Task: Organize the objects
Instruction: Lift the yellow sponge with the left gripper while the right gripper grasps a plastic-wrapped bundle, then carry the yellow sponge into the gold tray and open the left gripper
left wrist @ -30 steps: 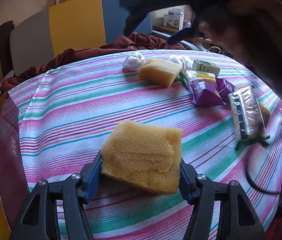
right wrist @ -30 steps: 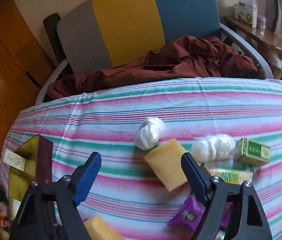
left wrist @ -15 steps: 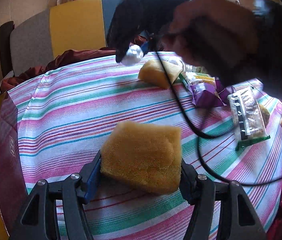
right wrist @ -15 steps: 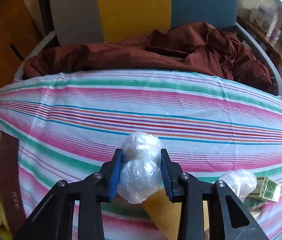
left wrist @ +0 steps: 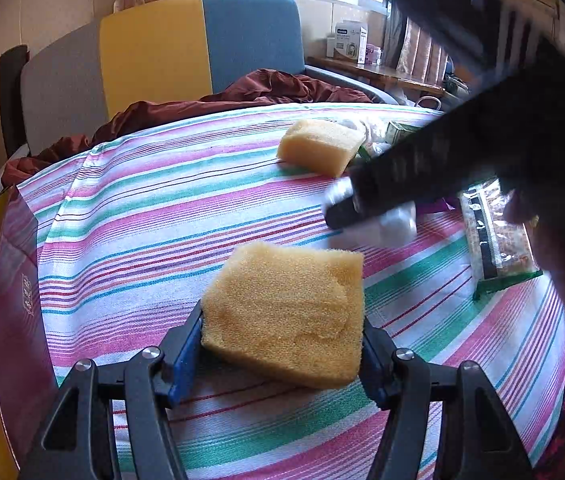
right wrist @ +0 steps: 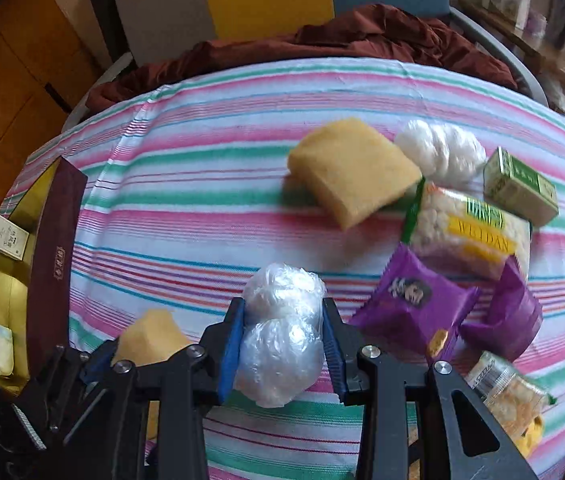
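My left gripper [left wrist: 282, 344] is shut on a yellow sponge [left wrist: 288, 312] held just above the striped tablecloth [left wrist: 142, 216]. My right gripper [right wrist: 284, 340] is shut on a clear plastic bag of white balls [right wrist: 282, 332] and holds it above the table's near side. In the left wrist view the right gripper [left wrist: 346, 212] crosses from the right with the white bag [left wrist: 394, 220] in it. A second yellow sponge [right wrist: 352, 170] lies further back, next to another white bag [right wrist: 440, 150]. The left gripper and its sponge [right wrist: 150, 334] show at the lower left of the right wrist view.
A dark red box with a gold lining [right wrist: 48, 248] stands open at the table's left edge. Snack packets lie on the right: purple ones [right wrist: 414, 304], a yellow-green one [right wrist: 466, 230], a green carton [right wrist: 520, 186]. A chair with red cloth [right wrist: 362, 36] stands behind.
My right gripper closed on the white bag at the back of the table and carried it toward the near side, close to the left gripper. The left gripper kept still with its sponge.
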A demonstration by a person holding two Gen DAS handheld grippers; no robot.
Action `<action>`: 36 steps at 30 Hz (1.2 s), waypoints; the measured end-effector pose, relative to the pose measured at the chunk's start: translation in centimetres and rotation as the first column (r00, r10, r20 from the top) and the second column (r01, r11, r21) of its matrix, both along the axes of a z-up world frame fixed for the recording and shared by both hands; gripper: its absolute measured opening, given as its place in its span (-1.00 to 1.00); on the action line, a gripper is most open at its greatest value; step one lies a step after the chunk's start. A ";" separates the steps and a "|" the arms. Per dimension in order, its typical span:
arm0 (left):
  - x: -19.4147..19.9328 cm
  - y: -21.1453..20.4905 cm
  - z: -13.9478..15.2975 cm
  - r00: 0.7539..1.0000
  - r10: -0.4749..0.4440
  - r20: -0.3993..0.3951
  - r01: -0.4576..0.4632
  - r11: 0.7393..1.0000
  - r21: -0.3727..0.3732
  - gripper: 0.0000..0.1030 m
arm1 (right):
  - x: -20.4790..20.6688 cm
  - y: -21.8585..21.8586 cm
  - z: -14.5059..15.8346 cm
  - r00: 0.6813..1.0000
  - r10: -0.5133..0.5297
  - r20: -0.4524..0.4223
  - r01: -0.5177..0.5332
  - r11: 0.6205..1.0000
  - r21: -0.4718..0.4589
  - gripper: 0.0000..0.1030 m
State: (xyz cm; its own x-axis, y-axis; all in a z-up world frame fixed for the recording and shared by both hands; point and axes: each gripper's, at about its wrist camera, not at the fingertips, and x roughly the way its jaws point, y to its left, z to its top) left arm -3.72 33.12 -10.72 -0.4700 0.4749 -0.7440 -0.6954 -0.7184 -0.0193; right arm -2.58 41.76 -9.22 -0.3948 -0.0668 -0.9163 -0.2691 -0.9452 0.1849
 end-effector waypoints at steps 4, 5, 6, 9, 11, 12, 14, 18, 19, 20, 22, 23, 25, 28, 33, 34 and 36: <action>-0.1 0.2 0.1 1.000 0.001 -0.001 -0.001 1.000 -0.008 0.28 | 0.0 0.5 -0.2 1.000 -0.005 -0.016 0.005 1.000 -0.014 -0.28; -0.1 0.2 0.1 1.000 0.001 -0.002 -0.001 1.000 -0.012 0.28 | 0.1 0.4 -0.2 1.000 -0.001 -0.018 0.001 1.000 -0.007 -0.28; 0.0 0.3 0.1 1.000 0.001 -0.004 -0.001 1.000 -0.014 0.28 | 0.1 0.4 -0.3 1.000 0.003 -0.018 -0.003 1.000 0.000 -0.28; 0.2 0.3 0.1 1.000 0.002 -0.006 -0.002 1.000 -0.018 0.28 | 0.1 0.2 -0.4 1.000 0.009 -0.018 -0.009 1.000 0.015 -0.28; 0.4 0.4 0.1 1.000 0.003 -0.007 -0.003 1.000 -0.019 0.28 | 0.1 0.2 -0.3 1.000 0.012 -0.018 -0.012 1.000 0.022 -0.28; 0.4 0.4 0.1 1.000 0.003 -0.008 -0.003 1.000 -0.021 0.28 | 0.1 0.3 -0.4 1.000 0.009 -0.017 -0.009 1.000 0.016 -0.27; 0.5 0.5 0.2 1.000 0.004 -0.015 -0.005 0.999 -0.032 0.27 | 0.1 0.6 -0.4 1.000 0.000 -0.019 0.000 1.000 -0.002 -0.27; 1.0 0.1 0.7 1.000 -0.002 -0.007 0.002 0.999 -0.048 0.20 | 0.1 0.7 -0.4 1.000 -0.003 -0.020 0.003 1.000 -0.018 -0.27; 1.4 -0.4 1.1 1.000 -0.005 -0.001 0.005 0.999 -0.038 0.19 | 0.1 0.7 -0.4 1.000 0.001 -0.021 -0.001 1.000 -0.014 -0.27; 1.7 -0.8 1.8 1.000 -0.011 0.003 0.011 1.000 -0.020 0.18 | 0.0 0.6 -0.5 1.000 0.004 -0.022 -0.004 1.000 -0.011 -0.27; 3.3 -2.0 4.4 0.998 -0.052 -0.023 0.053 0.997 0.048 0.19 | -0.1 0.4 -0.5 1.000 0.014 -0.023 -0.014 1.000 0.003 -0.26; 4.2 -2.6 6.0 0.996 -0.071 -0.060 0.075 0.994 0.075 0.19 | -0.2 0.2 -0.5 1.000 0.020 -0.022 -0.020 1.000 0.014 -0.26; 4.9 -4.5 8.9 0.990 -0.076 -0.123 0.090 0.990 0.113 0.20 | -0.2 -0.1 -0.5 0.999 0.029 -0.021 -0.029 0.999 0.036 -0.26; 3.2 -8.9 11.7 0.993 0.017 -0.114 -0.001 0.990 0.142 0.21 | -0.3 -0.3 -0.5 0.999 0.040 -0.018 -0.038 0.998 0.056 -0.26; -2.2 -18.9 12.9 0.957 0.279 -0.077 -0.268 0.955 0.125 0.21 | -0.4 -0.9 -0.4 0.998 0.063 -0.017 -0.061 0.993 0.098 -0.24; -3.3 -20.8 12.5 0.944 0.323 -0.070 -0.315 0.944 0.102 0.21 | -0.5 -1.1 -0.4 0.998 0.066 -0.016 -0.064 0.992 0.105 -0.24; -5.4 -24.3 11.3 0.916 0.400 -0.026 -0.398 0.916 0.040 0.21 | -0.8 -1.3 -0.5 0.998 0.069 -0.015 -0.067 0.991 0.112 -0.24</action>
